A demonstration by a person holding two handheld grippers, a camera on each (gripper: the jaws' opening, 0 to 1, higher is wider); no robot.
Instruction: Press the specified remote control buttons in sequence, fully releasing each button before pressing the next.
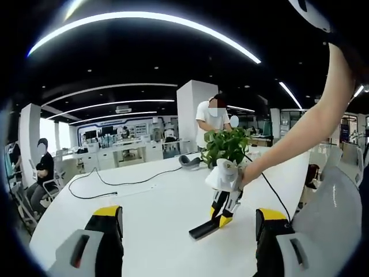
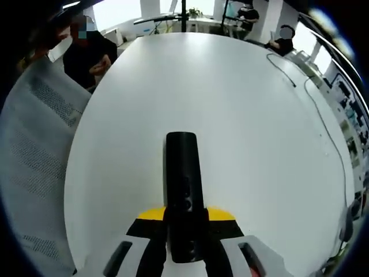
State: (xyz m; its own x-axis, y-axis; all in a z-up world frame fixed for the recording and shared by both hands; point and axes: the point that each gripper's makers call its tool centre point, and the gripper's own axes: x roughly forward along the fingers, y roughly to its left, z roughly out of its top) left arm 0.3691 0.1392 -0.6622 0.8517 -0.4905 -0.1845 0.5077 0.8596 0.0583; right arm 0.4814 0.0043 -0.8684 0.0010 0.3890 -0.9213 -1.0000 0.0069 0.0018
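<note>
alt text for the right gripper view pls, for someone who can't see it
The right gripper, yellow-tipped, is closed around a black remote control that points away across a white table. A black cable trails along the table's right side, and seated people appear at the far edge.

Open-plan office or tech showroom, not a home. Black exposed ceiling with long curved LED light strips. Big white oval meeting table, a black cable running loose across its top. A potted green plant sits on the table. White square pillar mid-floor, rows of white desks with gear on them behind it, lit display wall further back. People around: one seated on an office chair at the left, one standing near the pillar, more seated at the table's edge. Grey mesh chair back beside the table.
</note>
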